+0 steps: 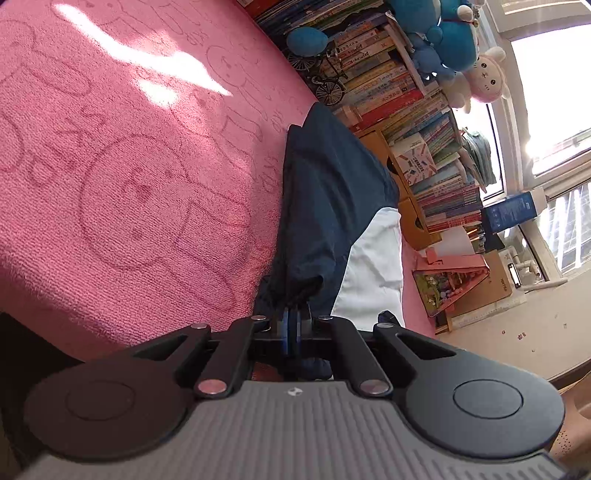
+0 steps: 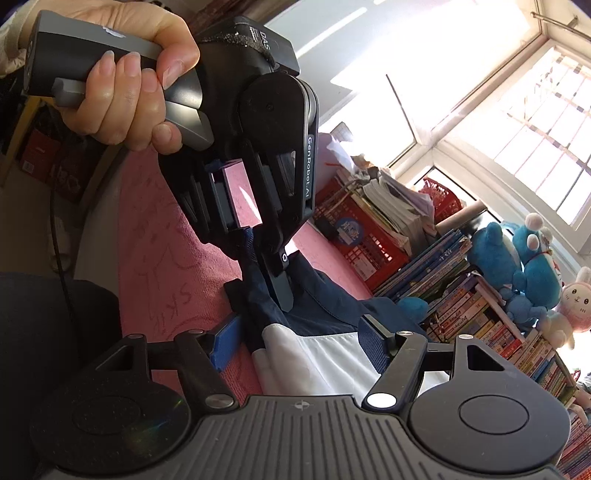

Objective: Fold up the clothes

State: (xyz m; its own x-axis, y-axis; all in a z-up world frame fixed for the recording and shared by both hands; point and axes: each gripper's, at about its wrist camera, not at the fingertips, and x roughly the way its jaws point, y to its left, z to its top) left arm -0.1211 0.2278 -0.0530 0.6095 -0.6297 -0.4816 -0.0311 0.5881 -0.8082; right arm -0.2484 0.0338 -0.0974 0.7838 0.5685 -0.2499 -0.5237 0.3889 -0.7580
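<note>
Left gripper point(image 1: 294, 317) is clamped on the navy-and-white jacket point(image 1: 332, 206), probably its hem; right gripper point(image 2: 299, 343) gapes over it. Mid-fold, needs a second grip.

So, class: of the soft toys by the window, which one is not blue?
The rabbit, at the end of the row nearest the window: it is white and pink with a small drawn face, while the toys beside it are blue.

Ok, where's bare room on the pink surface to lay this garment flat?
The wide bare stretch of pink blanket left of the navy-and-white garment is free. The far side is crowded: book stacks and plush toys border the garment. The left gripper pinches the garment; the right gripper is open.
</note>
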